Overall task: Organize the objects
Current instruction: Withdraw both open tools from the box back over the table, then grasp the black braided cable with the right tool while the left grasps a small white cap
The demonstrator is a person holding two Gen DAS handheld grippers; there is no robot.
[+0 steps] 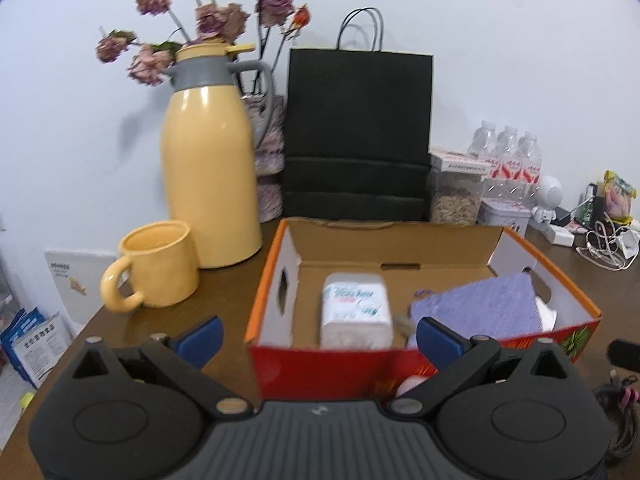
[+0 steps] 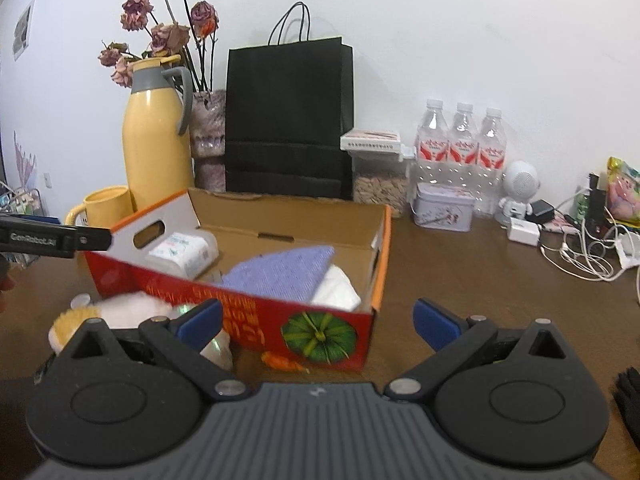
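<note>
2 grippers faced an open red box (image 2: 256, 304) on a brown table (image 2: 480, 280), both with jaws spread wide and holding nothing.

In the left wrist view, a yellow mug (image 1: 158, 266) stood at 9 o'clock, just beside a yellow flask (image 1: 210, 168) at 10 o'clock, with dried roses (image 1: 208, 20) behind it. A black bag (image 1: 358, 132) stood upright at 12 o'clock against the wall, right behind the box (image 1: 320, 364). Inside the box a tissue pack (image 1: 354, 310) lay near the left wall and a purple cloth (image 1: 480, 306) lay tilted to its right, over something white. The left gripper (image 1: 318, 334) hovered at the box's near wall, its right fingertip in front of the cloth. A seed jar (image 1: 456, 196), 3 bottles (image 1: 508, 164) and a tangle of cables (image 1: 604, 244) sat at 2 to 3 o'clock.

In the right wrist view, a white and yellow plush toy (image 2: 116, 312) lay on the table at 8 o'clock, outside the box and touching its near wall; the fingertip of the right gripper (image 2: 318, 322) overlapped it. Part of the other tool reached in from 9 o'clock. A small orange thing (image 2: 280, 360), too blurred to name, lay at 6 o'clock just beside the box front. A tin (image 2: 442, 210) and a white speaker (image 2: 518, 190) stood at 2 o'clock, near the bottles (image 2: 460, 148).
</note>
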